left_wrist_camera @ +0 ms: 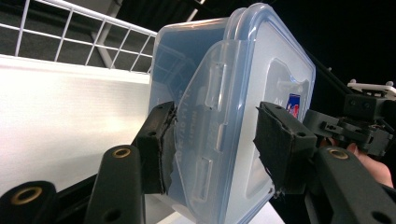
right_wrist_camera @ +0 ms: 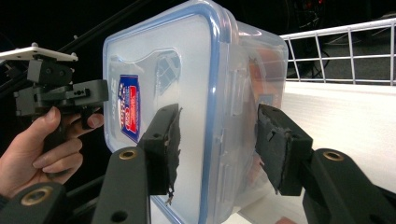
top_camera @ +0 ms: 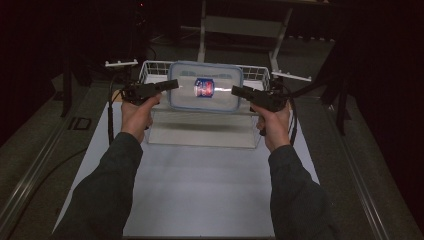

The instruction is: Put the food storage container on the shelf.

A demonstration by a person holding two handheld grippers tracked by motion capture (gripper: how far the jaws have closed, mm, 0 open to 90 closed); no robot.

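Both grippers, left (top_camera: 170, 84) and right (top_camera: 239, 91), are clamping the lidded plastic box (top_camera: 205, 86) by its ends, holding it up over the wire basket (top_camera: 150, 70). Pickup's done; setting it down is left.

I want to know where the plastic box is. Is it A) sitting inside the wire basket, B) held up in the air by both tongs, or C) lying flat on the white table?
B: the left tongs and right tongs clamp opposite ends of the plastic box, its shadow on the table below.
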